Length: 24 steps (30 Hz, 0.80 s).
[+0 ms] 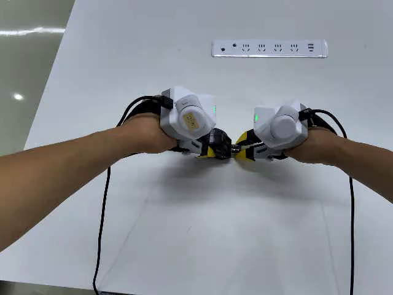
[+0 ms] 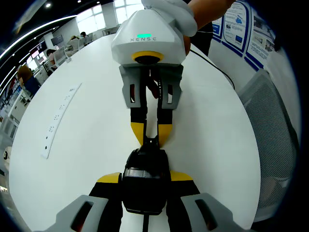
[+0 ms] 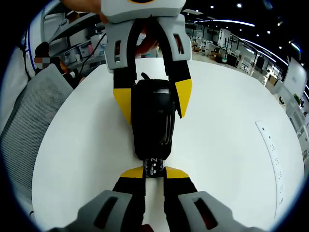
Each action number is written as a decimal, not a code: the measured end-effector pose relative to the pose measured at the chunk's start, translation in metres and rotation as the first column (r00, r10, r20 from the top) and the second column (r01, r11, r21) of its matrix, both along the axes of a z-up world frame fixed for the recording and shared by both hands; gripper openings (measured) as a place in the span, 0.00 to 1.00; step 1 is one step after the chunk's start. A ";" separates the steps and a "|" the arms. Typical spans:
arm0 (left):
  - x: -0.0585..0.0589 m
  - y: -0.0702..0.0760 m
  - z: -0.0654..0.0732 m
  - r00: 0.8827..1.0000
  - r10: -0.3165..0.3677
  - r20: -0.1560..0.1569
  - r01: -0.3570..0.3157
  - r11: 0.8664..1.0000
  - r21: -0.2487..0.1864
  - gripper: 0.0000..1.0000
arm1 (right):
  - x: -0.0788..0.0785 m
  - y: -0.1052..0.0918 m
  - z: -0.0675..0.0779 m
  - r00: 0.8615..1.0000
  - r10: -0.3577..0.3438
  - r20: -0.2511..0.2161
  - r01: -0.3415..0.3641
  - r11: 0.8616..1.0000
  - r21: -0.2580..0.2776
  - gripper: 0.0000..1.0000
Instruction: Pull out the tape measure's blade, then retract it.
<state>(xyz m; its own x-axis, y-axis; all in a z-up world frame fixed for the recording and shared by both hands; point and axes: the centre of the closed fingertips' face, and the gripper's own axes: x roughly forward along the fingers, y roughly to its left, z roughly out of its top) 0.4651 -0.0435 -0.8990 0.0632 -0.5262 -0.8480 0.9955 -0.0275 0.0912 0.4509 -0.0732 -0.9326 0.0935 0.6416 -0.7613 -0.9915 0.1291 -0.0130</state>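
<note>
- Cables (image 1: 101, 233) trail from both grippers over the near side of the white table (image 1: 202, 246), slack and away from the work
- Left gripper (image 2: 145, 178) is clenched on the black tape measure (image 3: 153, 121), with a yellow pad on each flat side of the case
- The case sits mid-table between the two grippers and seems lifted just off the surface, judging by the shadow under it
- Right gripper (image 3: 153, 173) is pinched on the blade (image 3: 153, 167) at its tip, with a printed "2" showing just beside the pads
- The blade is barely out and the two grippers are nearly touching nose to nose, so I judge the pull-out has hardly begun
- Handling: the case looks like rigid plastic, compact and fairly light, and the side grip across its flats looks secure
- The blade is thin springy metal, slick and narrow, so it could slip from the pads; best held flat near the end hook
- I expect the spring to pull back against the draw, so the case needs a firm hold and the return should be eased, not snapped
- Orientation: the case mouth faces the right gripper
- The blade's long axis runs left to right across the table in the head view, in line with both sets of jaws
- A white power strip (image 1: 269, 48) lies on the far side of the table, well apart from the work
</note>
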 end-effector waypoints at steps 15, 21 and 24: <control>0.001 0.000 -0.002 1.000 0.002 -0.002 -0.002 1.000 0.002 0.32 | 0.001 -0.028 -0.003 1.000 -0.007 -0.002 0.007 1.000 -0.022 0.12; 0.002 0.000 -0.002 1.000 -0.003 -0.004 0.003 1.000 0.006 0.32 | 0.000 -0.040 -0.004 1.000 -0.010 0.000 0.010 0.999 -0.033 0.12; 0.002 0.000 -0.003 1.000 -0.004 -0.005 0.004 1.000 0.008 0.32 | -0.001 -0.043 -0.003 1.000 -0.014 0.002 0.015 0.999 -0.038 0.12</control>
